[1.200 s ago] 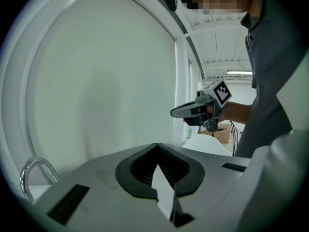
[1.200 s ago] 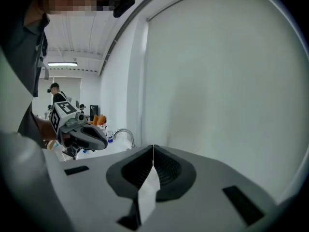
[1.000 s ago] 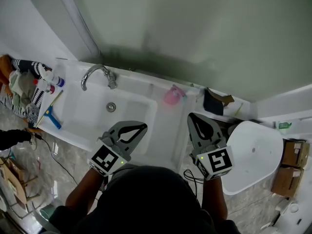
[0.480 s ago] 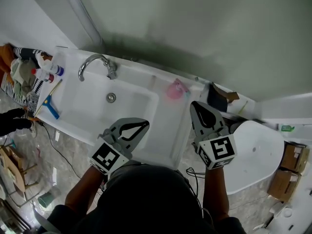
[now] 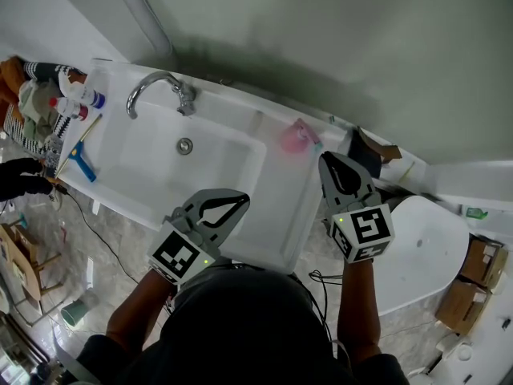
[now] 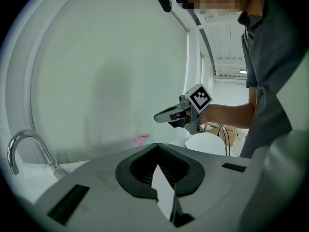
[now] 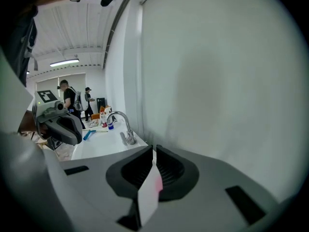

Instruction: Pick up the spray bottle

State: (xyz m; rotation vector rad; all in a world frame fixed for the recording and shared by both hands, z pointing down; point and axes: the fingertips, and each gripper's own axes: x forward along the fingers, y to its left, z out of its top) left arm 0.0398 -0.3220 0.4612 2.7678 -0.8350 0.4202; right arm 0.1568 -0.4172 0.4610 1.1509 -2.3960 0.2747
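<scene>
Right gripper (image 5: 327,160) dipped toward the sink (image 5: 144,167), tilted down.
My jaws are pinched together, empty; spray bottle (image 5: 298,137) lies on sink's rim, near, apart.

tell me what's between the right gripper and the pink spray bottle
Nothing. In the head view, only bare white counter shows between the right gripper and the spray bottle.
</scene>
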